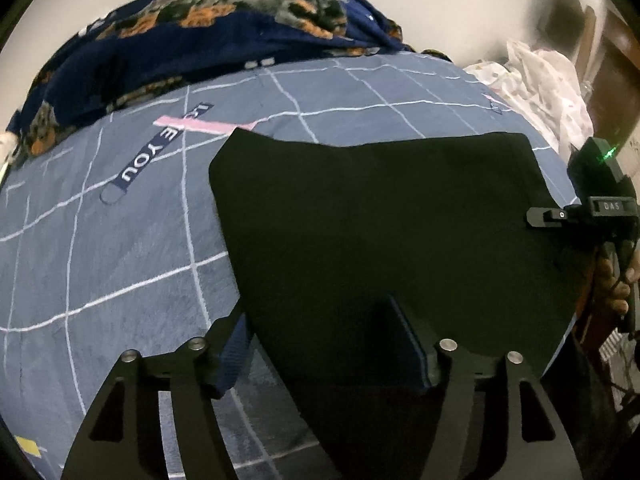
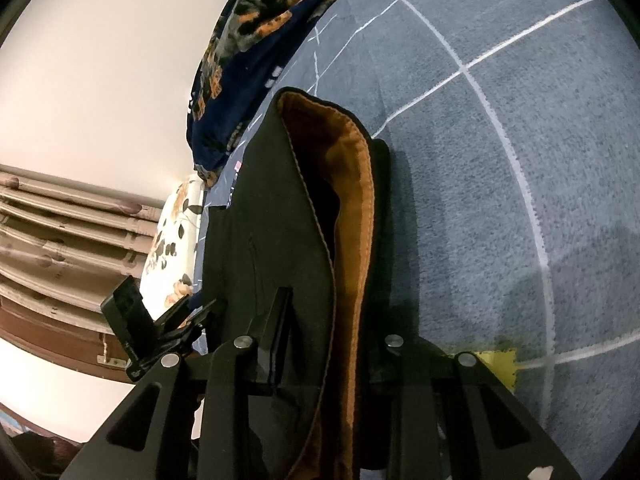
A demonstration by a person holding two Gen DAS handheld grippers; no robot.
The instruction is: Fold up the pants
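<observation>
Black pants (image 1: pixel 380 220) lie folded flat on a blue checked bedsheet (image 1: pixel 120 240). My left gripper (image 1: pixel 320 350) stands open over their near left edge: one finger is over the sheet, the other over the cloth. At the pants' right edge is my right gripper (image 1: pixel 548 216), held by a hand (image 1: pixel 612 280). In the right wrist view the pants (image 2: pixel 260 220) show an orange lining (image 2: pixel 352 184) at the waistband. My right gripper (image 2: pixel 332 328) is shut on that bunched waistband; its right finger is hidden by cloth. The left gripper (image 2: pixel 192 316) shows at the left.
A dark blue blanket with orange patches (image 1: pixel 200 40) is heaped along the far side of the bed. White crumpled cloth (image 1: pixel 540 80) lies at the far right. A floral pillow (image 2: pixel 176 240) and wooden furniture (image 2: pixel 60 240) sit beyond the bed's edge.
</observation>
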